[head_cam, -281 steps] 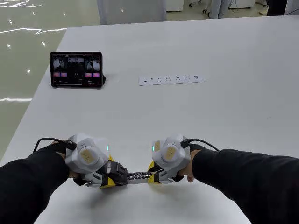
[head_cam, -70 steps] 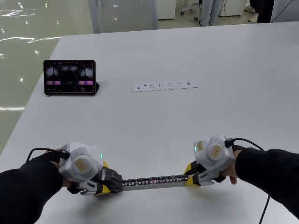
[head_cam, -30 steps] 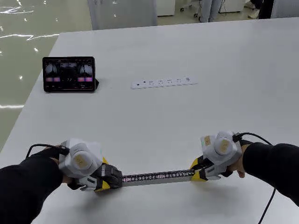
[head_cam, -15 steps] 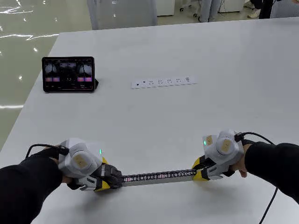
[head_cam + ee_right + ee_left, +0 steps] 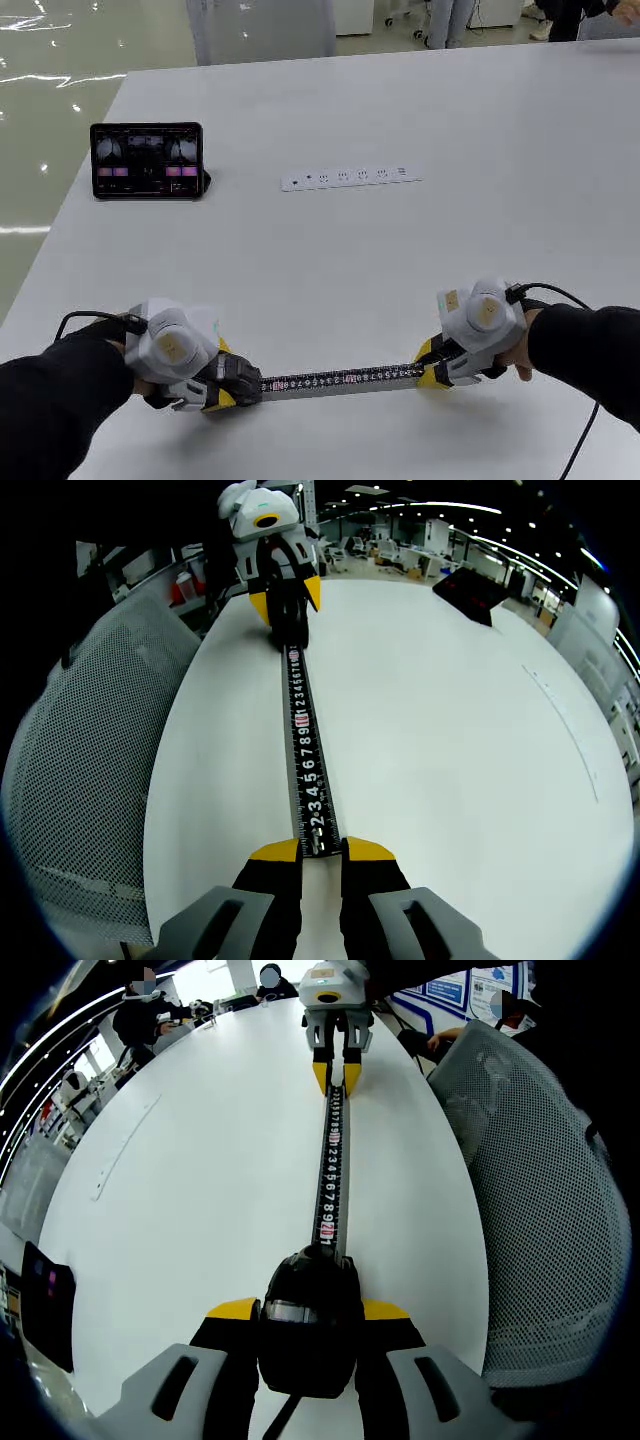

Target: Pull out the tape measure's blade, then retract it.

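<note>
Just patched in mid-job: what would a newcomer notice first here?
The numbered blade stretches along the near edge of the table, its black case clamped in the left gripper, its tip pinched by the right gripper. Farther back a lit tablet stands at left and a power strip lies mid-table.

Bright, even overhead light; glare streaks on glossy floor (image 5: 40, 60) at ten o'clock, faint shadows on white table (image 5: 400, 260), blade (image 5: 330, 1175) numerals crisp, fisheye bending at edges.
</note>
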`<action>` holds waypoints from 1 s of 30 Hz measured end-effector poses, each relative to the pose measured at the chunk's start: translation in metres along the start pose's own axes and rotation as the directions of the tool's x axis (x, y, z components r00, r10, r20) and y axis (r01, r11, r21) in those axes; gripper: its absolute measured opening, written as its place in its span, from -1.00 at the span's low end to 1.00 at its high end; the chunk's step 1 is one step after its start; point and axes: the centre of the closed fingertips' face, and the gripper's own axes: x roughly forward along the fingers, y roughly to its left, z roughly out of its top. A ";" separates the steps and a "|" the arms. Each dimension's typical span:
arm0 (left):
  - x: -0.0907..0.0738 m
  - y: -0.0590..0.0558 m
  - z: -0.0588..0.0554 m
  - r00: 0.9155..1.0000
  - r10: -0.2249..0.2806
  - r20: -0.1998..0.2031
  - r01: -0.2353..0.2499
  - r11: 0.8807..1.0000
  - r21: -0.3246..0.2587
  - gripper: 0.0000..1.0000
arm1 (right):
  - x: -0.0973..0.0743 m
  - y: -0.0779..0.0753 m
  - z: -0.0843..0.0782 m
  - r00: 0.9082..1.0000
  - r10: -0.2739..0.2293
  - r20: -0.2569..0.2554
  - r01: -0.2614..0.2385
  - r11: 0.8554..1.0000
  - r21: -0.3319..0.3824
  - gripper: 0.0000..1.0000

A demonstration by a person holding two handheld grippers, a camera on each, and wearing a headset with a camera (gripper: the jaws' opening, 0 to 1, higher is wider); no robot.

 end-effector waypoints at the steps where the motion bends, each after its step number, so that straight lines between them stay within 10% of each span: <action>1: 0.000 0.000 0.000 1.000 0.000 0.000 0.000 1.000 0.000 -0.37 | 0.000 0.000 -0.001 1.000 -0.001 0.000 0.001 1.000 0.001 -0.79; 30: 0.001 0.000 0.000 1.000 0.000 -0.004 0.000 1.000 0.003 -0.37 | -0.008 -0.001 -0.013 1.000 -0.001 -0.009 0.002 1.000 0.015 -0.79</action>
